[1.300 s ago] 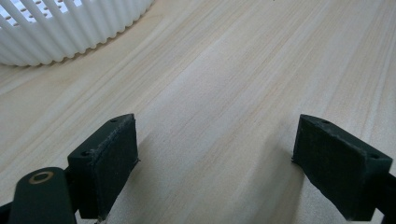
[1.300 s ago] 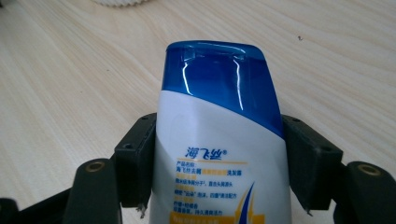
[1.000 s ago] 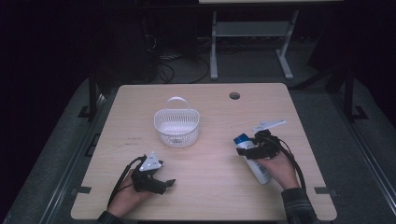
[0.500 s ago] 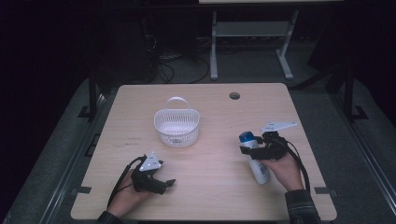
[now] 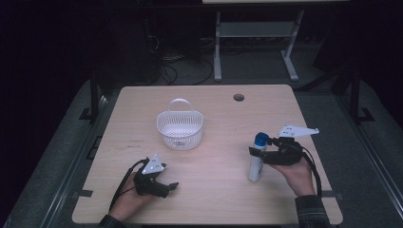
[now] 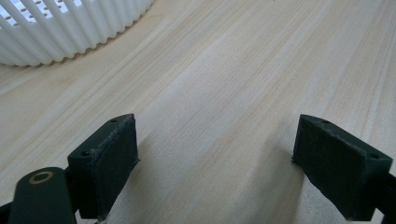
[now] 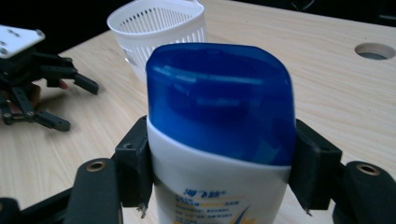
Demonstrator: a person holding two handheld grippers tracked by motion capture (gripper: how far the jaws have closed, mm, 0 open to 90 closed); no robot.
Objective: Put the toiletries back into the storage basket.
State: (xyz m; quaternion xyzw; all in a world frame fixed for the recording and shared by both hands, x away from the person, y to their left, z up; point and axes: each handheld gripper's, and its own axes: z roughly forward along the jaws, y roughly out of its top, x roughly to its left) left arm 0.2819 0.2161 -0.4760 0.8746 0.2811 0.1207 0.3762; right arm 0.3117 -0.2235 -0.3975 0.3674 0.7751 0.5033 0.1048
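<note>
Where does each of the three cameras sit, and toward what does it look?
High view: above the person's side, looking down on the table; both hands show.
Left gripper view: on the left gripper, low over wood; open jaws show.
Right gripper view: on the right gripper, facing its clamped bottle.
All three share the basket.

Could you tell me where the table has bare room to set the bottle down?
Bare wood lies between the white basket and the bottle in the right gripper, and along the far edge beside the round hole. It is tighter near the left gripper, close before the basket.
</note>
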